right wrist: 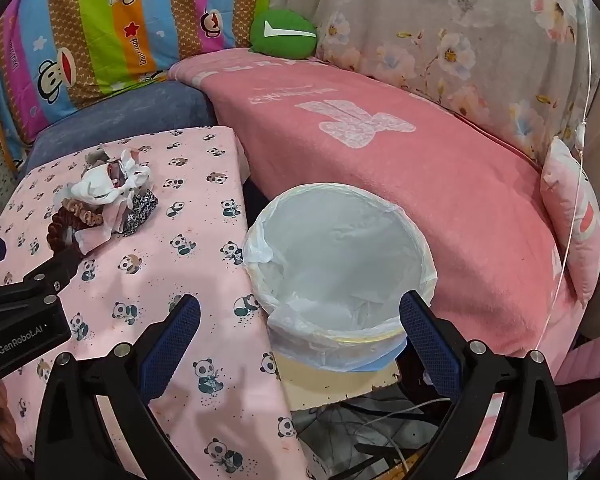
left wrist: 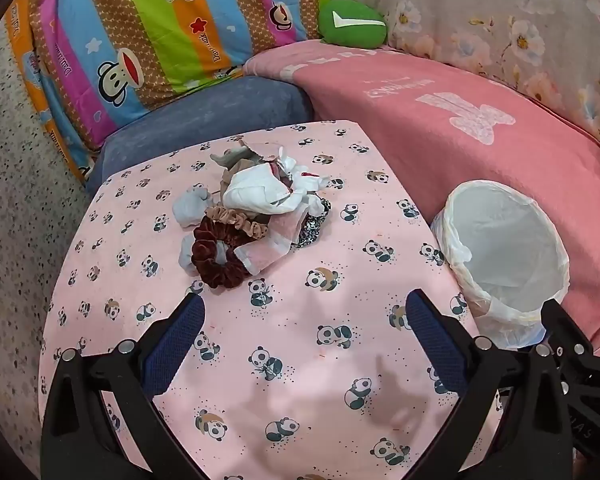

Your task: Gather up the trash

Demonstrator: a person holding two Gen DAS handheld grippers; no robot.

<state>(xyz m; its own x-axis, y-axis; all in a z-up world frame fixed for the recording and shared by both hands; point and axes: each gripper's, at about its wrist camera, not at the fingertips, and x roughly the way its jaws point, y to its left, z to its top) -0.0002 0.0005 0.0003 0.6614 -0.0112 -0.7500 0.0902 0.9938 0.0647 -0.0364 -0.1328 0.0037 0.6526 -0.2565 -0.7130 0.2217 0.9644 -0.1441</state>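
you have nothing collected yet: the lined bin [right wrist: 336,264] beside the counter [left wrist: 284,360] looks empty, the pile of crumpled tissues [left wrist: 260,192] and scrunchies lies mid-counter, and both your left gripper [left wrist: 304,320] and right gripper [right wrist: 300,320] hover with jaws wide apart, empty.

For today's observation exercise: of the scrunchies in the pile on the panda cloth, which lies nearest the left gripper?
The dark maroon velvet scrunchie, at the pile's near edge facing the left gripper. The tan scrunchie and the black-and-white patterned one sit farther back.
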